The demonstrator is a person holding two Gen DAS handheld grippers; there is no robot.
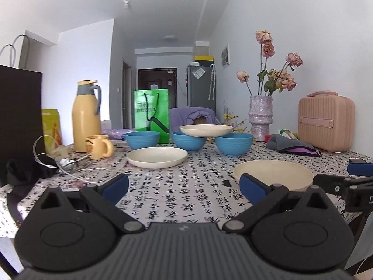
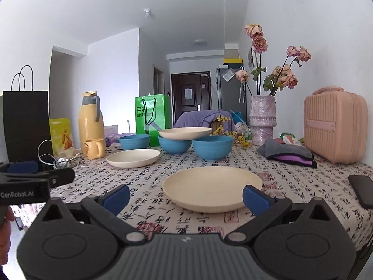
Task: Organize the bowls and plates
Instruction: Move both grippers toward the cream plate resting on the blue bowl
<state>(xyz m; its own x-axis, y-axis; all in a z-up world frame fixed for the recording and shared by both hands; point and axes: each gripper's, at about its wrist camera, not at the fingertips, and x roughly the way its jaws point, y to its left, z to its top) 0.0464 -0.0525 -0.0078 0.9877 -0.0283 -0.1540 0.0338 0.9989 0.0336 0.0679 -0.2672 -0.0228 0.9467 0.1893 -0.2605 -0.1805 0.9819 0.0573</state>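
- Plates and bowls sit spread over a table [image 2: 303, 186] covered by a white cloth printed with black calligraphy.
- Nearest is a cream plate [image 2: 212, 187], lying flat on the cloth just ahead of the right gripper [image 2: 186, 198].
- A second cream plate [image 2: 133, 158] lies further back to the left, apart from the first.
- Three blue bowls stand upright in a row behind: the left bowl [image 2: 134, 141], the middle bowl [image 2: 174, 145] and the right bowl [image 2: 213, 148].
- A third cream plate [image 2: 185, 133] rests on top, bridging the rims of the middle and right bowls.
- Right gripper: jaws spread wide, nothing between the blue pads.
- Left gripper [image 1: 184, 187]: jaws likewise wide apart and empty, over bare cloth.
- Around the dishes: a yellow thermos jug [image 2: 89, 122], a yellow mug [image 2: 94, 148], a green bag [image 2: 152, 119], a black bag [image 2: 25, 123], a vase of dried roses [image 2: 263, 119], a pink case [image 2: 335, 126] and a phone [image 2: 362, 190].
- Beyond the table, a white-walled room leads to a dark door [image 2: 191, 95] and a grey fridge [image 2: 230, 93].
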